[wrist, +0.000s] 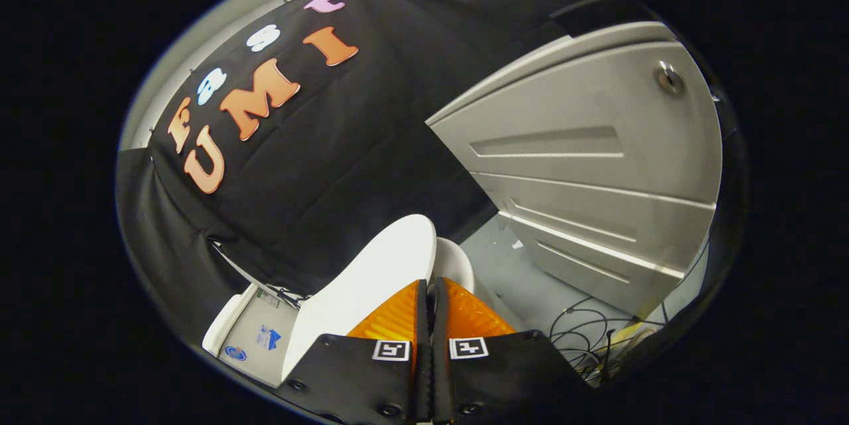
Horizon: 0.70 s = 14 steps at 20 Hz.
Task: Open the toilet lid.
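Between the two orange fingers (398, 319) of the hand-held gripper (430, 289) almost no gap remains: the pads stand nearly together, and a thin white edge runs up from their tips, apparently the rim of the toilet lid (371, 279). Whether both pads actually press on that rim cannot be told from this angle. The lid rises steeply just ahead of the fingers and to their left, its broad white face tilted well up from the seat (457, 262), a curved part of which shows just beyond the right finger. Judged from this tilt, the lift is well advanced; what is left is to bring the lid fully back to rest and release it. Farther out, a white panelled cabinet (584, 166) stands to the right, with loose cables (584, 332) on the floor (524, 279) below it.
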Motion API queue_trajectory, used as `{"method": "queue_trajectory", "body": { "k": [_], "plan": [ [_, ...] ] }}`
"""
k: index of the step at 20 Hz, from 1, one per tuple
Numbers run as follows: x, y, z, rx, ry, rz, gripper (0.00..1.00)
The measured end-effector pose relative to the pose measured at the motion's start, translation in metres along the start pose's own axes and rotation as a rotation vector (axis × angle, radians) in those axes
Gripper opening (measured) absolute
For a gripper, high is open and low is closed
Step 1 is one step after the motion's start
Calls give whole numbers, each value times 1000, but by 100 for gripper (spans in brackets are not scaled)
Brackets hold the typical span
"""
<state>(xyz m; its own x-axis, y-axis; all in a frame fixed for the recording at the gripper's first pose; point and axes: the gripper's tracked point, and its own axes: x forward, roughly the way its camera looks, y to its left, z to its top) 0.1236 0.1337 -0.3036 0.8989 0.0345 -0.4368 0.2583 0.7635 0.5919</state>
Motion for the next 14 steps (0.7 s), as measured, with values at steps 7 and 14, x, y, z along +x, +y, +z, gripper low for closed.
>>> {"method": "queue_trajectory", "body": {
  "k": [7, 14],
  "plan": [
    [-14, 59, 45, -39, -108, 26, 8],
    [-21, 158, 90, -235, -188, 137, 8]
  ]
}}
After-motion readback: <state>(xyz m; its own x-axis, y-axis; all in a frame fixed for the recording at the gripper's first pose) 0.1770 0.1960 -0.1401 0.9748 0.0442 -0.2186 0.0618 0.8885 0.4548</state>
